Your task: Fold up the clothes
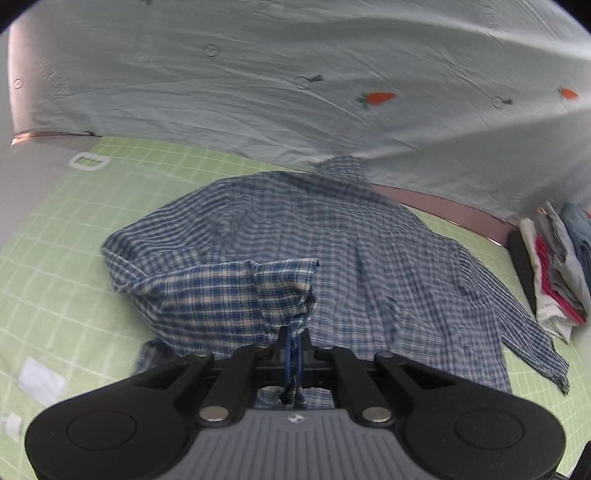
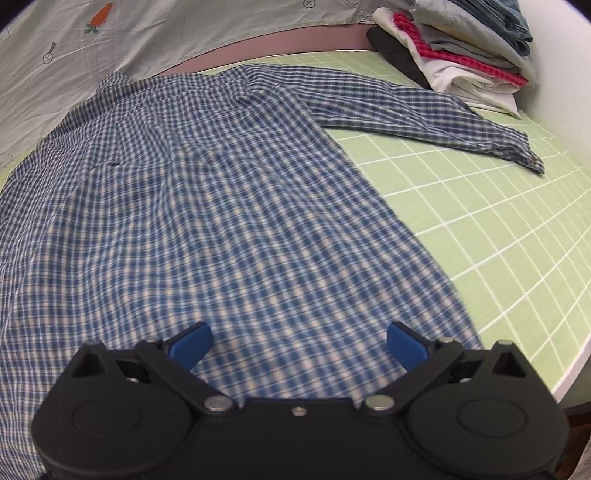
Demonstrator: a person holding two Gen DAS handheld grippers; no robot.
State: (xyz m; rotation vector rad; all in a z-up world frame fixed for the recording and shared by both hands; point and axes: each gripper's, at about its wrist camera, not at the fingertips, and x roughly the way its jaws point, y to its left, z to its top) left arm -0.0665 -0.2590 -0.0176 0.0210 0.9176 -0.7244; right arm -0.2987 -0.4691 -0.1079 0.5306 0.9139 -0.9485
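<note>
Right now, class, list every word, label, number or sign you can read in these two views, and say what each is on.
Nothing reads clearly.
Sheet: printed lettering at its edge, too blurred to read.
Sheet again, left view: faint lettering, unreadable.
Sheet: carrot pictures and small circle marks, no words.
Left gripper: a small white logo, no letters.
Mat: grid lines only.

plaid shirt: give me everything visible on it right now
The plaid shirt is a long-sleeved blue-and-white check in thin woven cloth. It lies spread across the green grid mat, collar end towards the carrot-print sheet. One sleeve stretches out flat, its cuff near the stack of folded clothes. The left claw is shut on a bunched piece of it, lifting a fold over the body. The right claw hangs open above it.
</note>
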